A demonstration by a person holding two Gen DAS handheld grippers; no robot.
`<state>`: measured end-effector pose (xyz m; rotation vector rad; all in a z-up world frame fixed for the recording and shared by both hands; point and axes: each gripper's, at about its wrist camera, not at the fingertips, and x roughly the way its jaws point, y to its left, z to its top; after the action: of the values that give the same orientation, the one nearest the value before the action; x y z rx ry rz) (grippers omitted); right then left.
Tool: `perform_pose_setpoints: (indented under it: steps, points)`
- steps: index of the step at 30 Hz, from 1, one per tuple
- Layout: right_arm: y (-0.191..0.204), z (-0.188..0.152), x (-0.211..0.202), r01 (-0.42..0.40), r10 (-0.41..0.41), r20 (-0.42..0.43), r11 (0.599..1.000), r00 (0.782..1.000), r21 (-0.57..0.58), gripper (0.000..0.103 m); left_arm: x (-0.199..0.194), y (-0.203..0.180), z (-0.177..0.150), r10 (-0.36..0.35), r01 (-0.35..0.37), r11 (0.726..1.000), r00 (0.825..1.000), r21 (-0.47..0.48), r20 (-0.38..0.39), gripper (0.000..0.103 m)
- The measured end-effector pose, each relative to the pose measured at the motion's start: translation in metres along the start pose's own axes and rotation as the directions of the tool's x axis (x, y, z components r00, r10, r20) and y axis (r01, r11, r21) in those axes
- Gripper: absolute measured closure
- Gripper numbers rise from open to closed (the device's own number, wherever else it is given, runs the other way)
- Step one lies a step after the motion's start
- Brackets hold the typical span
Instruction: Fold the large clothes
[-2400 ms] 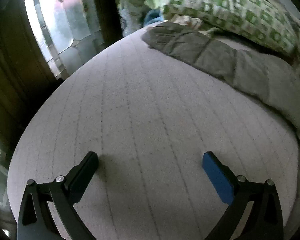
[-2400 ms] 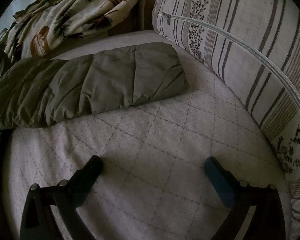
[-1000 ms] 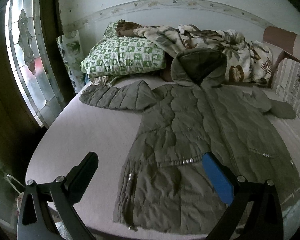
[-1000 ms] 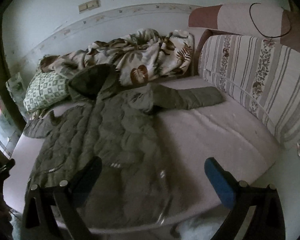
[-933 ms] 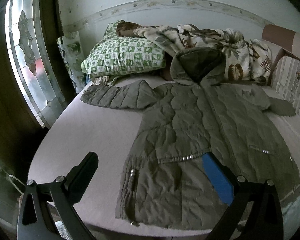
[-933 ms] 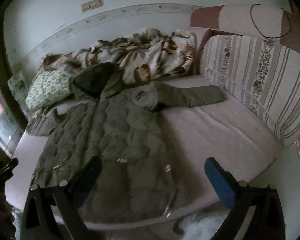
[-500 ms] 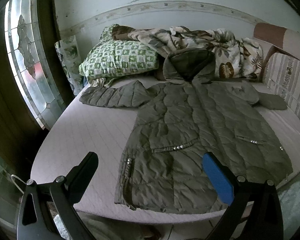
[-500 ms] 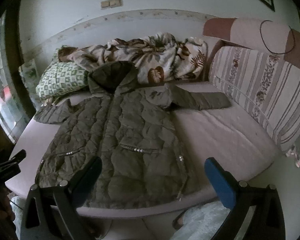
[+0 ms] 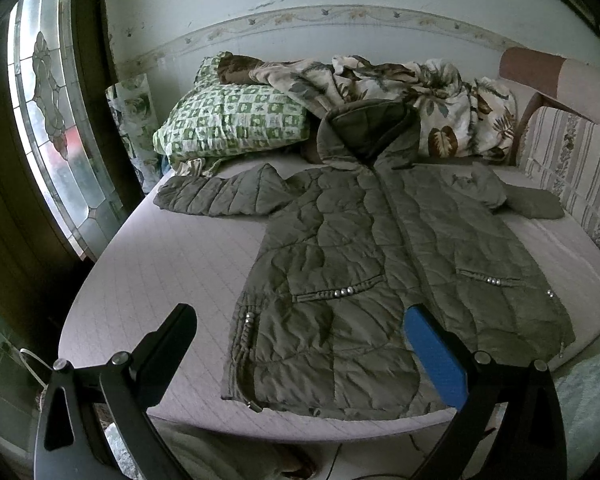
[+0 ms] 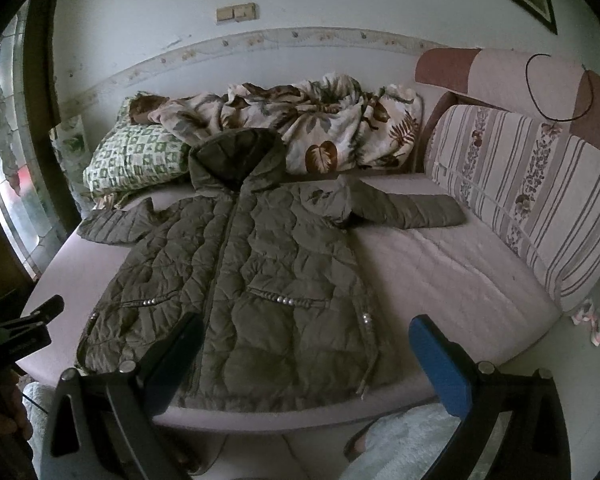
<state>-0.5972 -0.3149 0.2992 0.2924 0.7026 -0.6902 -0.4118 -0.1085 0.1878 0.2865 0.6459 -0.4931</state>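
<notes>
Bed [image 9: 172, 264]: pale quilted mattress, filling the view ahead of both tongs; its near edge lies just beyond the tips.

Coat [image 9: 380, 264]: olive quilted, hooded, zipped shut, spread flat and front-up on the bed. Seen from the left tongs it lies ahead and to the right; from the right tongs, ahead and to the left. No fold shows in it anywhere. Task judged at its very start: spreading done, all folding left.

Left sleeve [image 9: 224, 198]: stretched outward, far ahead of the left tongs, toward the window side.

Right sleeve [image 10: 412, 208]: stretched outward, far ahead of the right tongs, toward the striped backrest cushion [image 10: 532, 200].

Hood [image 10: 236, 156]: farthest part, propped against the leaf-print blanket [image 10: 312, 128] and touching the green checked pillow [image 10: 136, 156].

Hem: nearest part, at the bed's near edge, just ahead of both tongs.

Left tongs [image 9: 300, 334]: spread wide, empty, clear of the bed.

Right tongs [image 10: 306, 344]: spread wide, empty, likewise off the cloth.

Likely remaining: sleeves in across the body, then body folded up.
</notes>
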Motion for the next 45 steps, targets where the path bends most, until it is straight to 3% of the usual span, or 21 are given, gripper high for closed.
perform_pose_setpoints:
  steps: [30, 45]
  points:
    - [0.000, 0.002, 0.002, 0.012, -0.012, -0.001, 1.000, 1.000, -0.019, 0.000, -0.005, -0.005, -0.010, -0.065, 0.065, 0.997, 0.998, -0.046, -0.012, 0.000]
    - [-0.001, 0.000, 0.009, 0.029, -0.029, -0.007, 0.999, 1.000, -0.031, 0.000, 0.002, -0.023, -0.012, -0.097, 0.097, 0.995, 0.994, -0.018, -0.039, 0.000]
